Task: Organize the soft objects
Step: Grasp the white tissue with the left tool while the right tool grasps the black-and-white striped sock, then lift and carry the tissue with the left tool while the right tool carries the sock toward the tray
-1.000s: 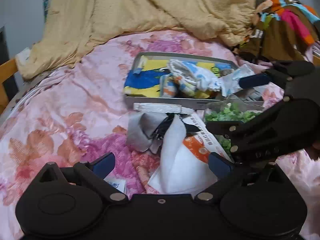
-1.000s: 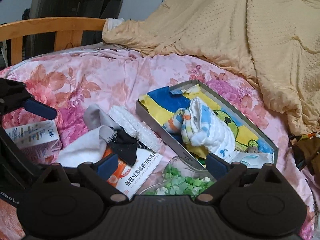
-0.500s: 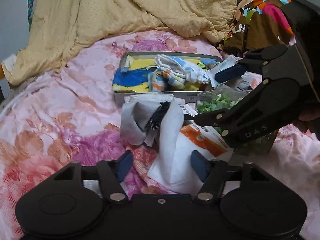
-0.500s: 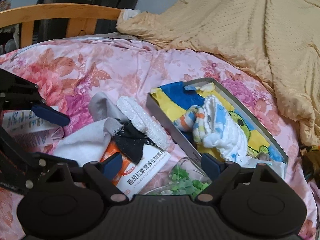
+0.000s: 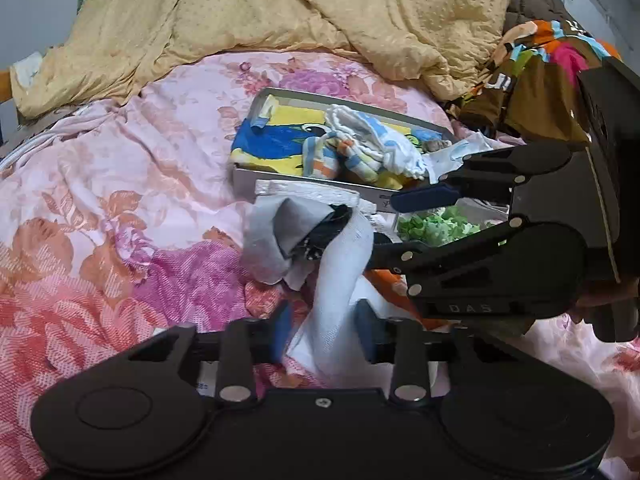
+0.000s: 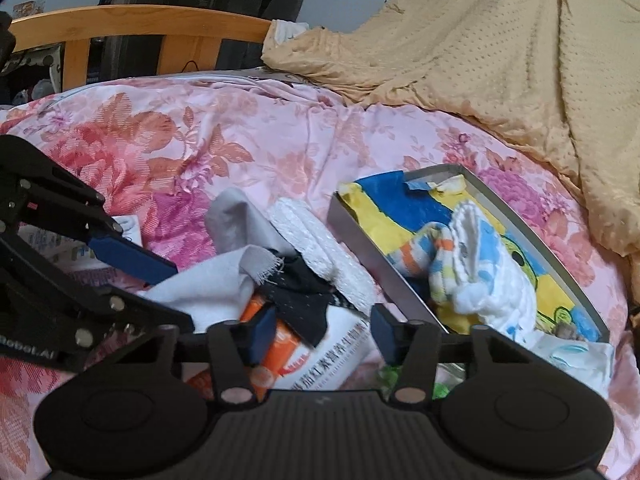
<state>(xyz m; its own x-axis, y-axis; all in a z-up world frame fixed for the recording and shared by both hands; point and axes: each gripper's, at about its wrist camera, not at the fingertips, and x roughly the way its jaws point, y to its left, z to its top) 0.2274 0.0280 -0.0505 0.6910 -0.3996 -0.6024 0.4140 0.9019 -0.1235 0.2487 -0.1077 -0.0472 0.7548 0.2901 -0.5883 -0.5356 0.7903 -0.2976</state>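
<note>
We have both grippers low over the small heap of soft things on the bed (image 5: 120,184), just in front of the grey tray (image 5: 248,174). The left gripper (image 5: 322,330) straddles the upright fold of the white cloth (image 5: 340,276); its fingers have just been closing, with the cloth between them, and a narrow gap shows on either side, so we judge they are not yet pressing on it. The right gripper (image 6: 324,332) sits over the orange-and-white packet (image 6: 316,360) and the scrap of black fabric (image 6: 296,304) draped on it. Its fingers have also just been closing and stand apart, with the fabric and packet between them but untouched as far as we can tell.

The heap is tangled, which is likely why we come at it with two grippers at once: a grey cloth (image 5: 276,236) wraps against the white one, the black scrap is wedged between them, and a white textured pad (image 6: 320,256) leans on the tray's near wall. Taking one piece alone would probably drag its neighbours.

The tray already holds a blue-and-yellow printed cloth (image 5: 276,144) laid flat with a bunched striped towel (image 5: 360,152) on top (so it seems to be the place for sorted pieces). Green bits in a clear container (image 5: 436,226) lie just beside the right gripper.
</note>
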